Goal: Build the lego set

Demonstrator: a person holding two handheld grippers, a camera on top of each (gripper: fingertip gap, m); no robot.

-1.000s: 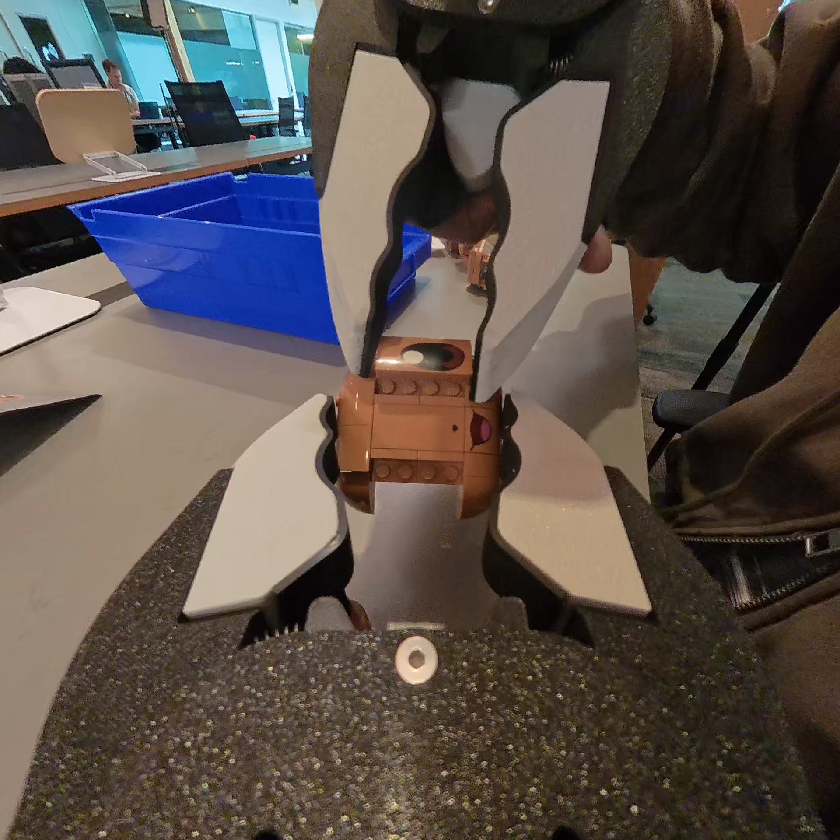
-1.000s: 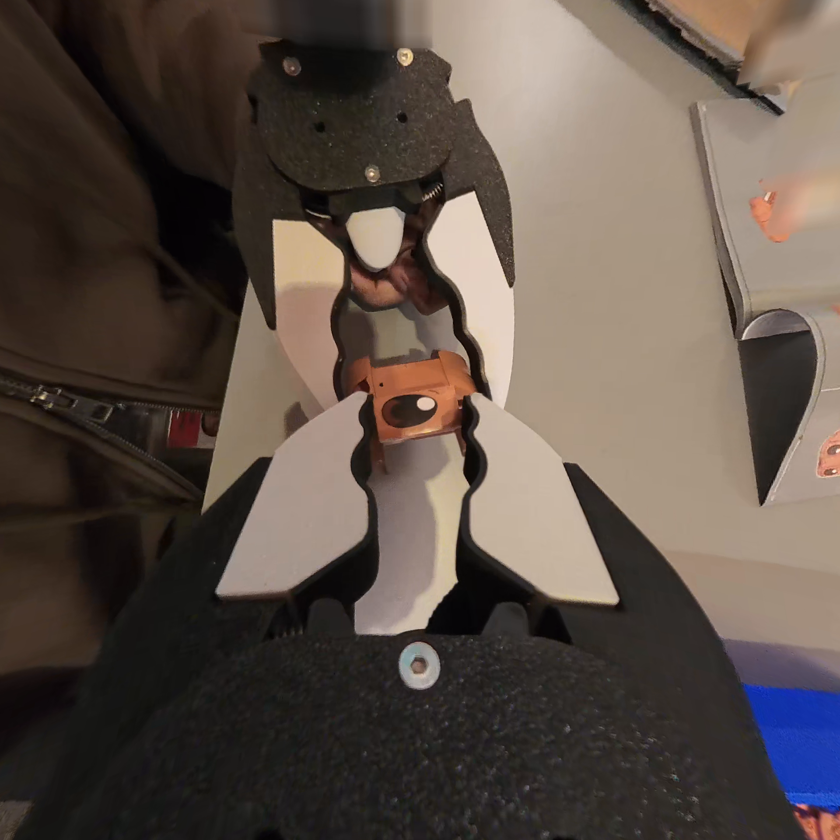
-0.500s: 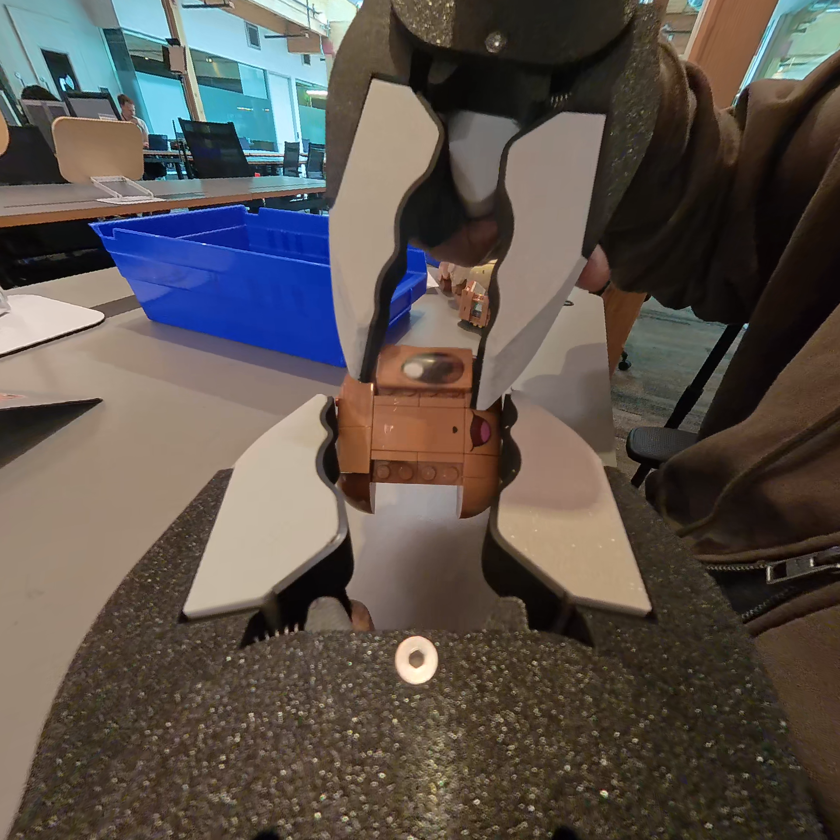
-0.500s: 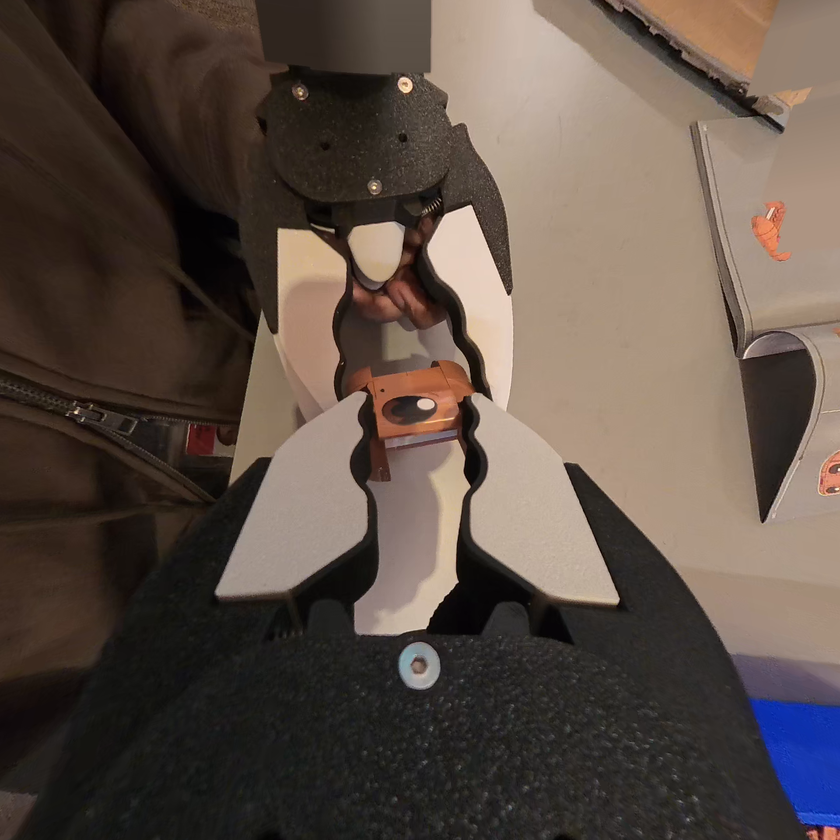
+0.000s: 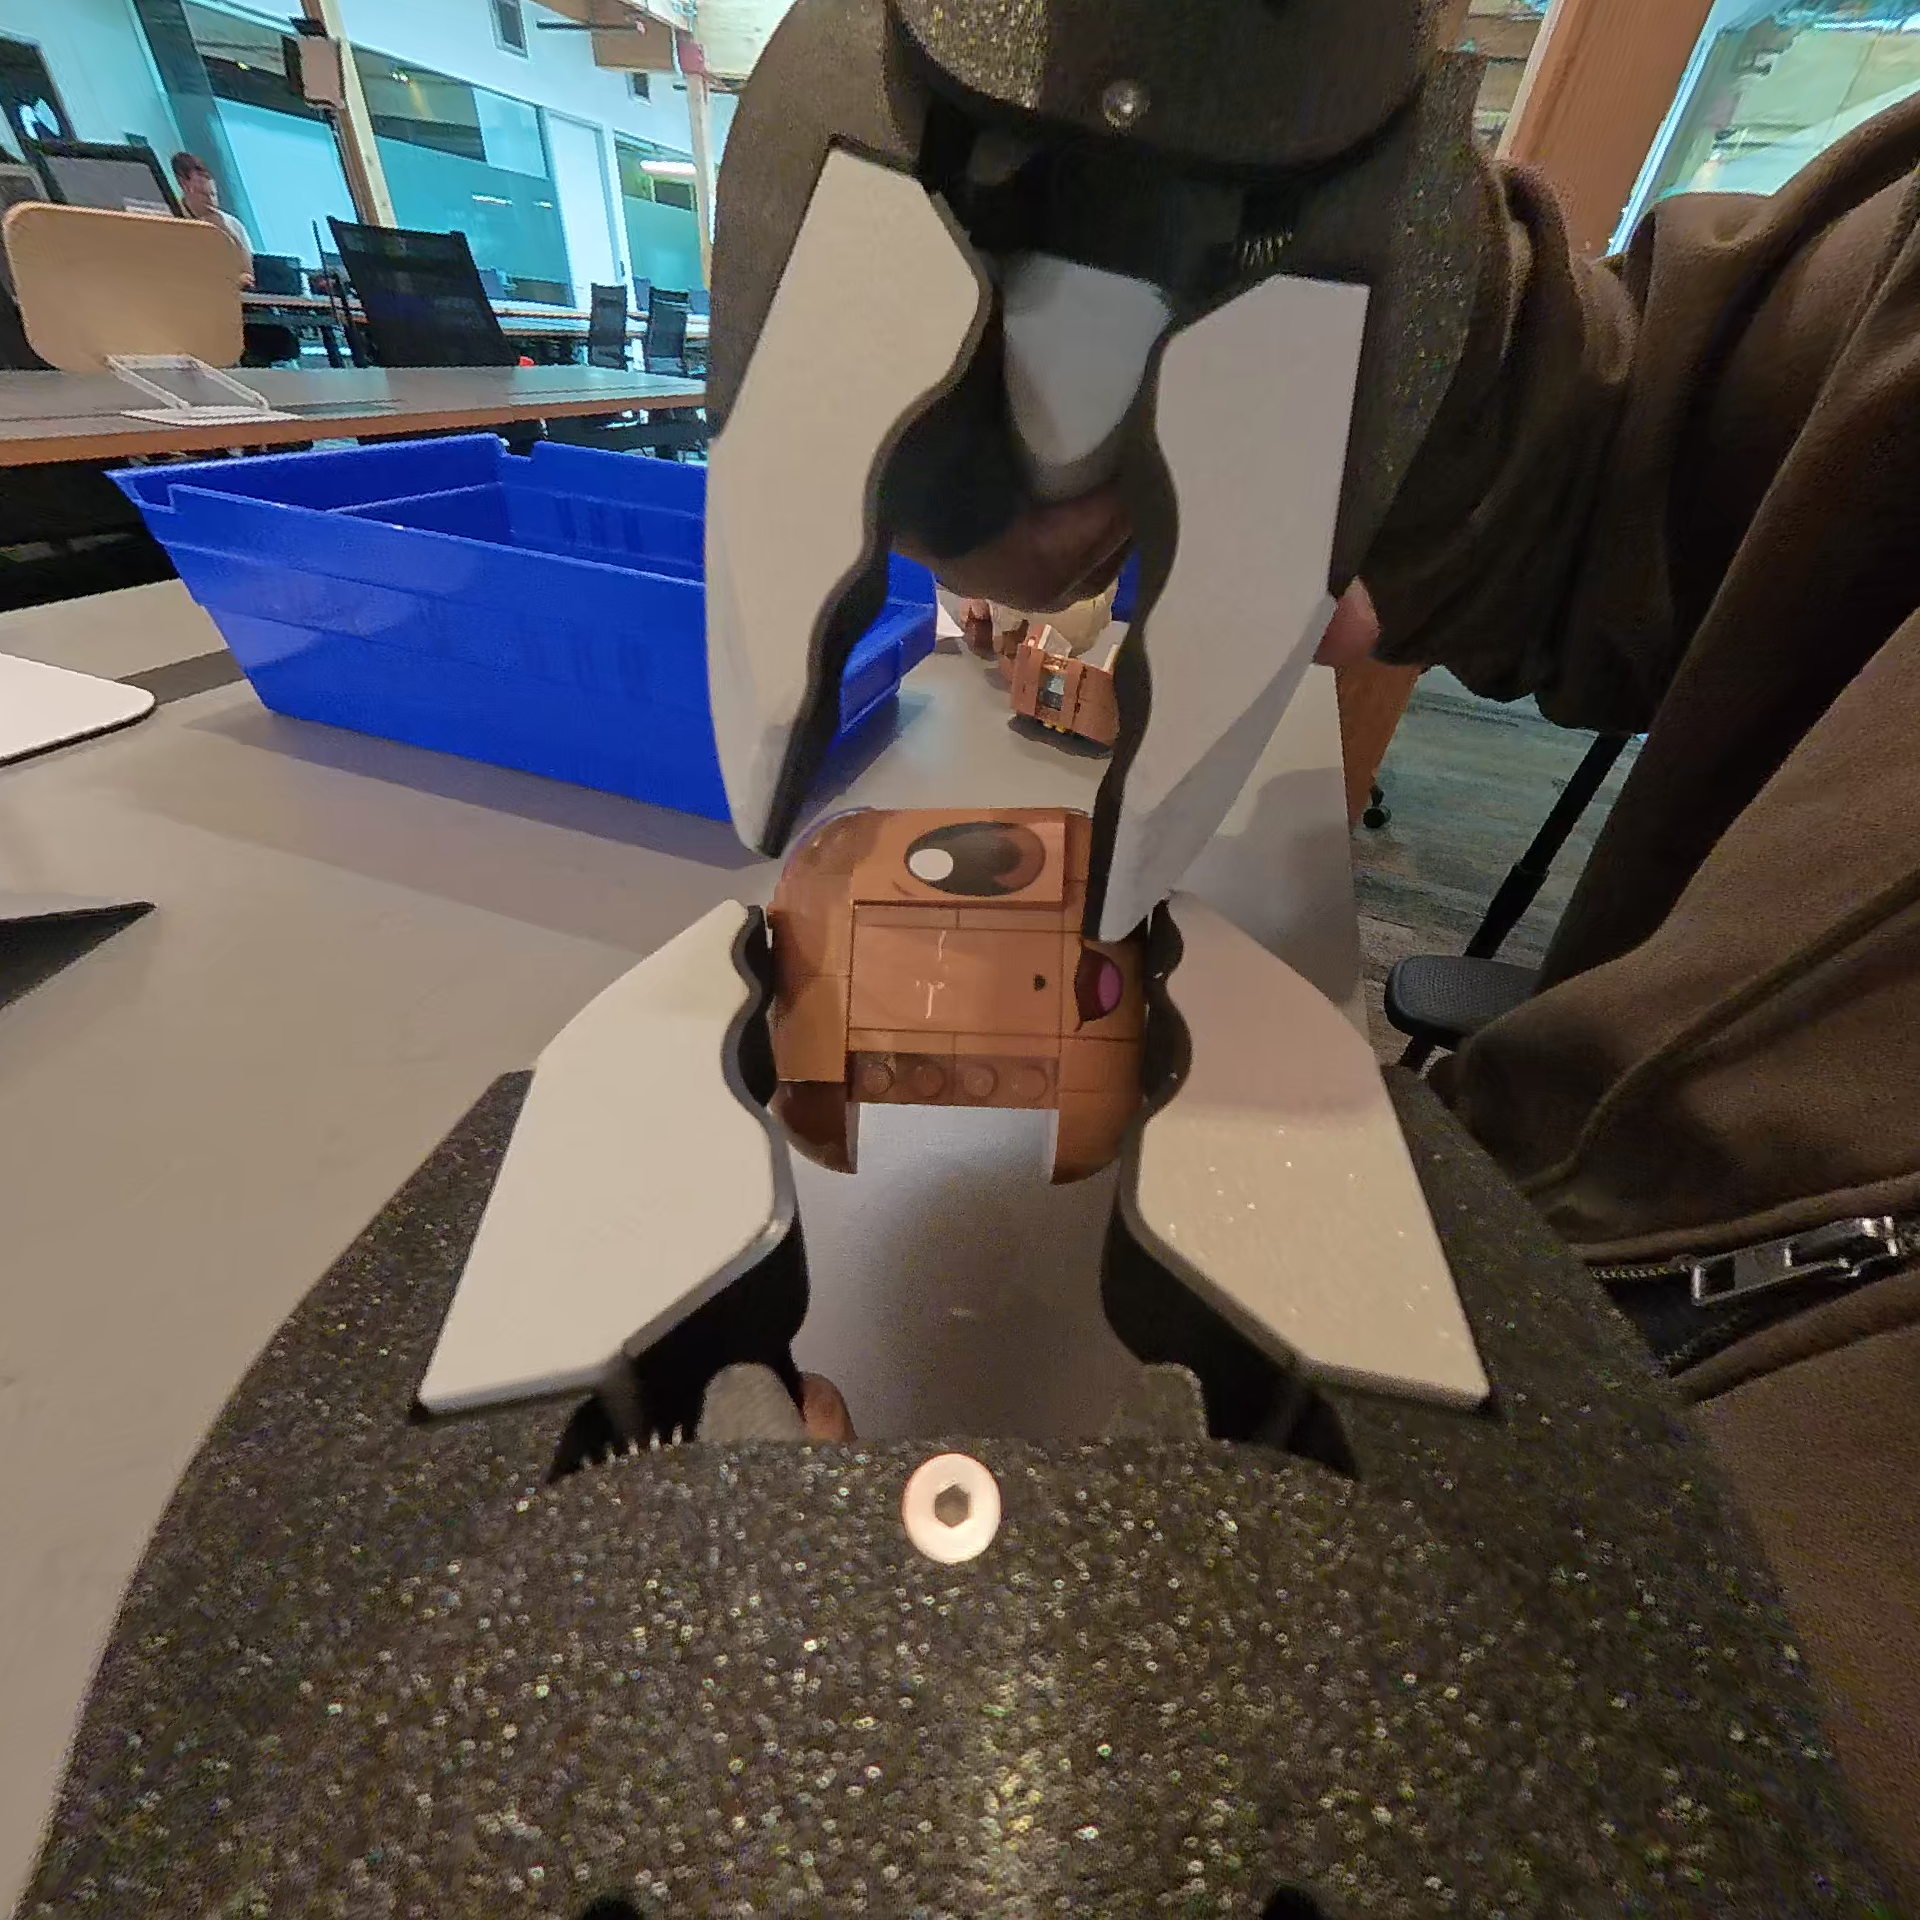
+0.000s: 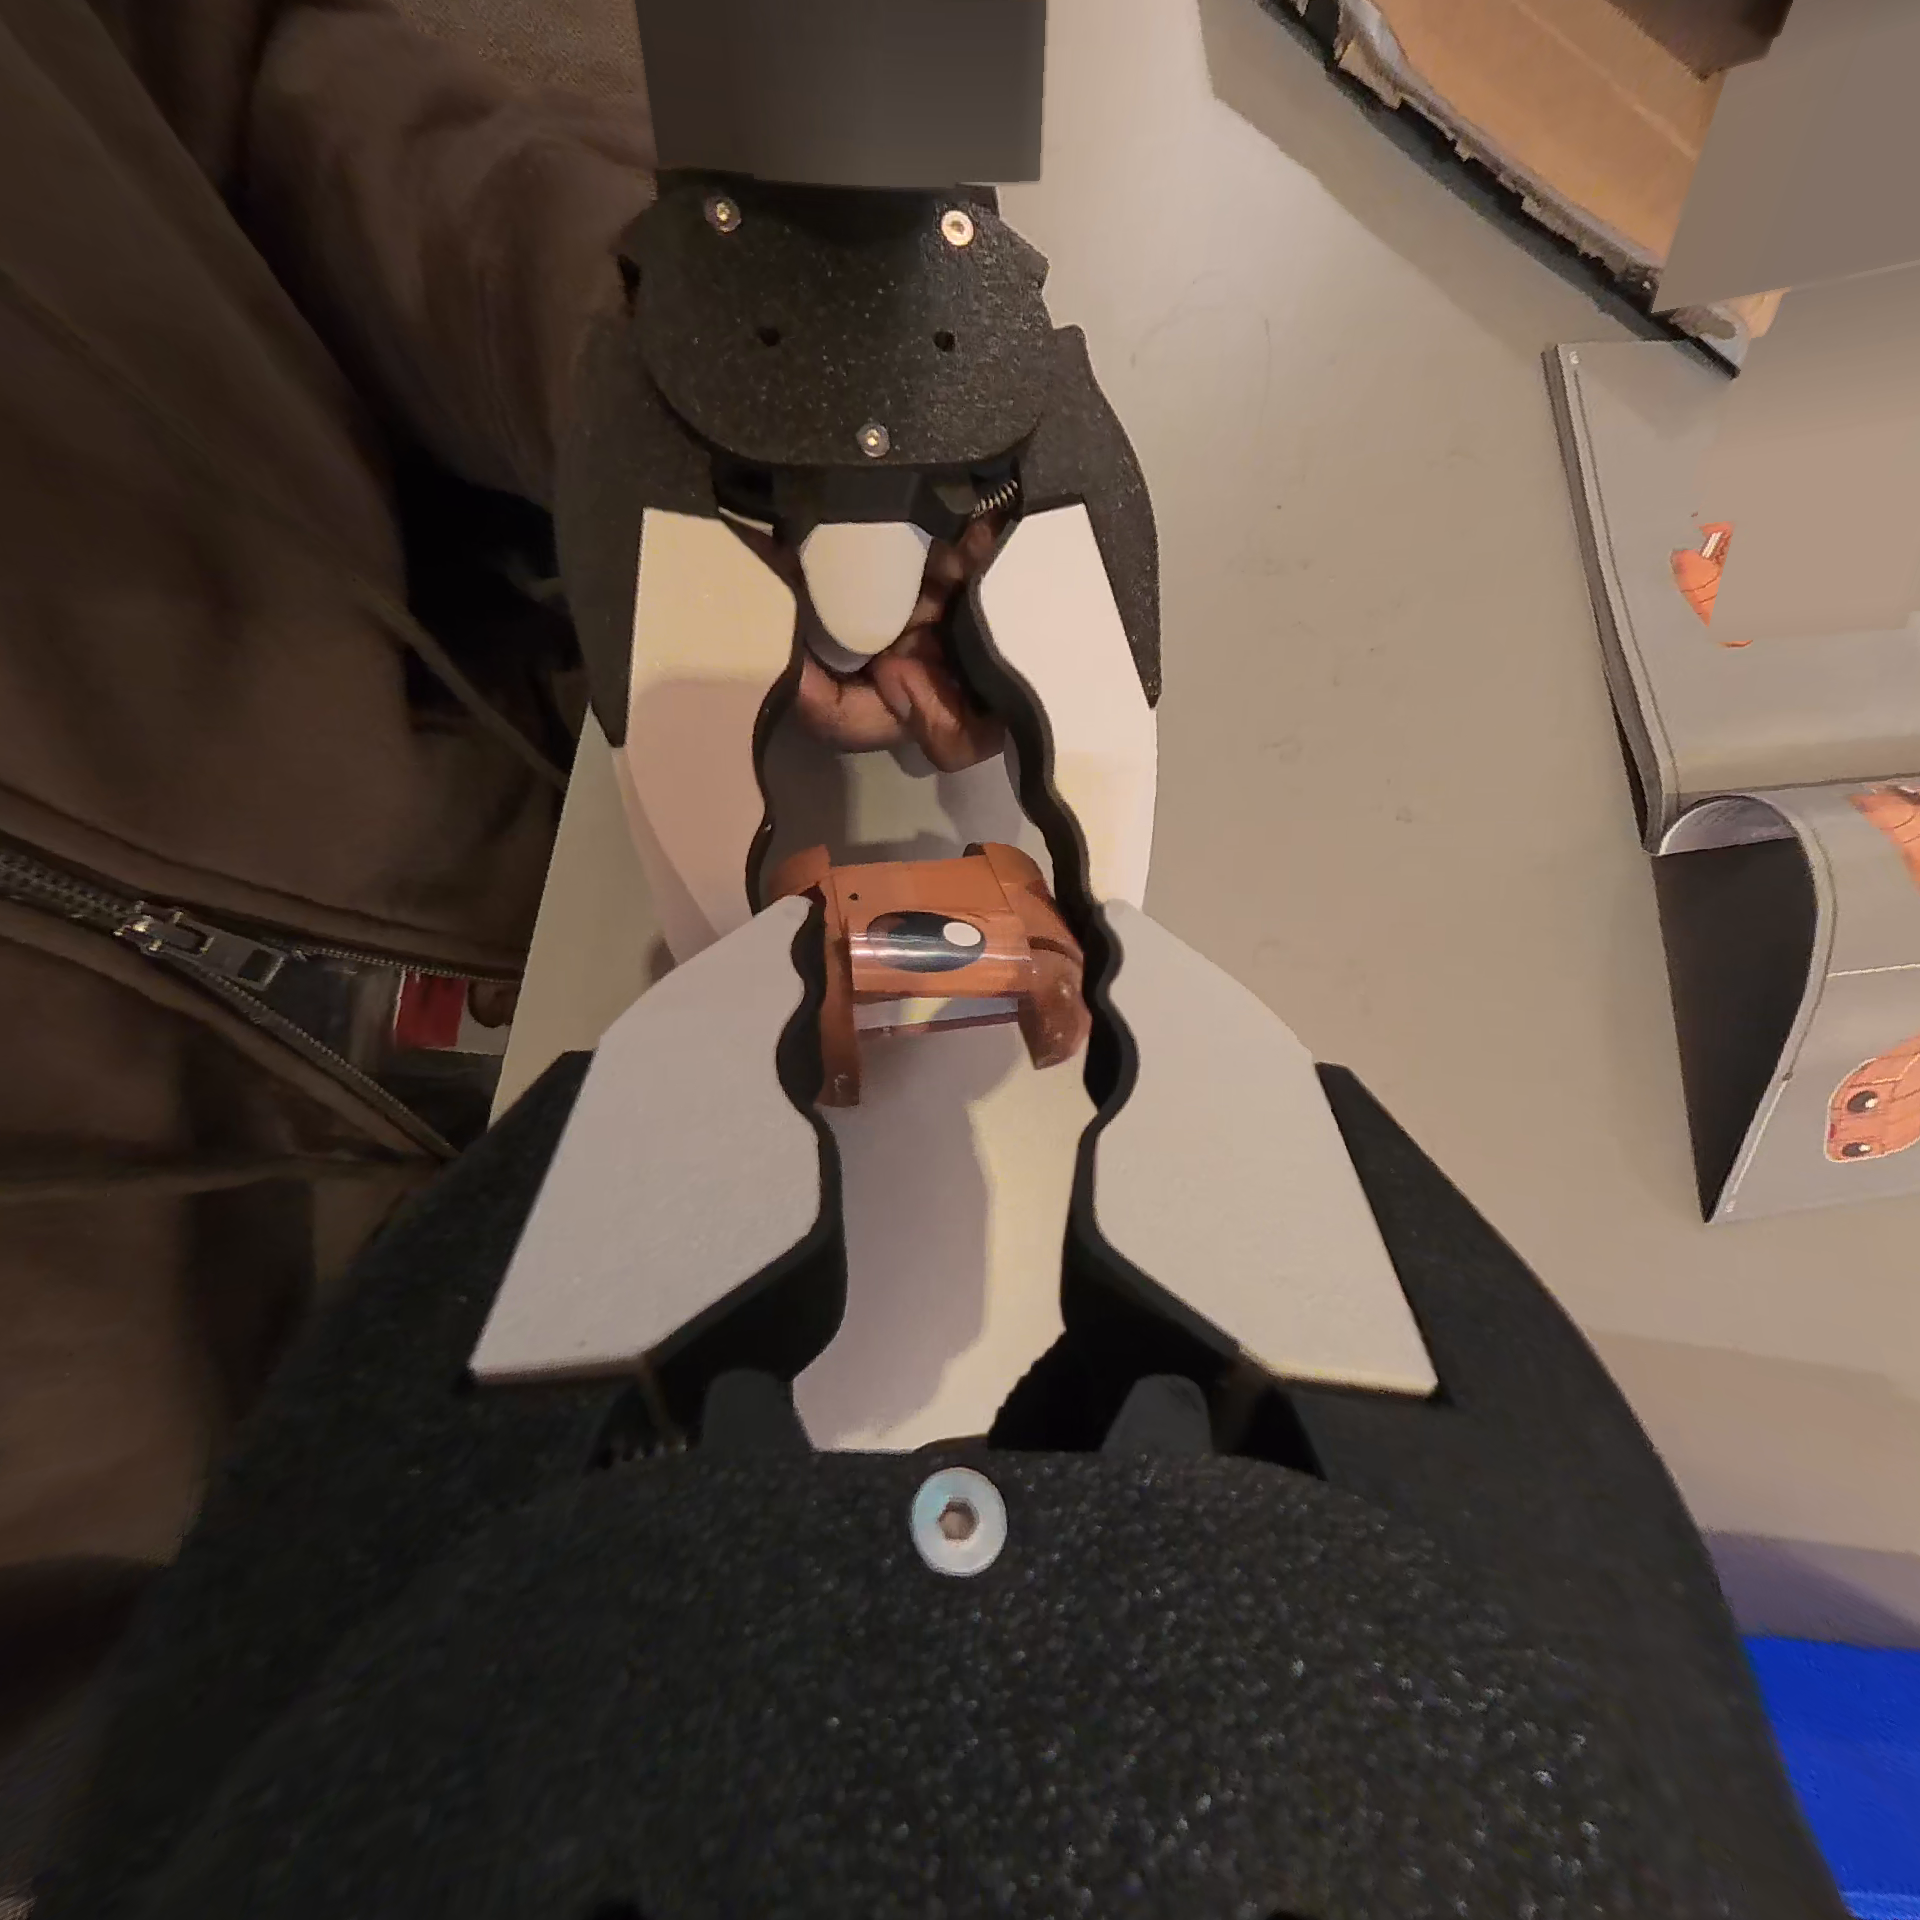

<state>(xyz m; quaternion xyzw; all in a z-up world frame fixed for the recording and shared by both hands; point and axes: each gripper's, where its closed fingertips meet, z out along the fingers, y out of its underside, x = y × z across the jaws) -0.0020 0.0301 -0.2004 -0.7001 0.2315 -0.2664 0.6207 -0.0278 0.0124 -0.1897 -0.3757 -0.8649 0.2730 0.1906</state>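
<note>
- Grey table top fills the room's front, with long desks and black chairs far behind at 11 o'clock in the left wrist view.
- A big blue plastic bin sits on the table at 10 o'clock in that view.
- The left gripper has its two white fingers pressed tight on both sides of a small brown brick-built lego head.
- The lego head is held up above the table, in the middle of the left wrist view. It has a black oval eye with a white dot on top and a dark pink mouth on its right side.
- The right gripper points at it from 12 o'clock in the left wrist view. Its white fingers are a bit apart, one on each side of the eye part. I cannot tell if both fingers touch it.
- More small brown lego pieces lie on the table, far back at 12 o'clock.
- In the right wrist view, a grey folded booklet with small brown pictures lies at 3 o'clock.
- A dark brown jacket sleeve shows at 2 o'clock in the left wrist view.
</note>
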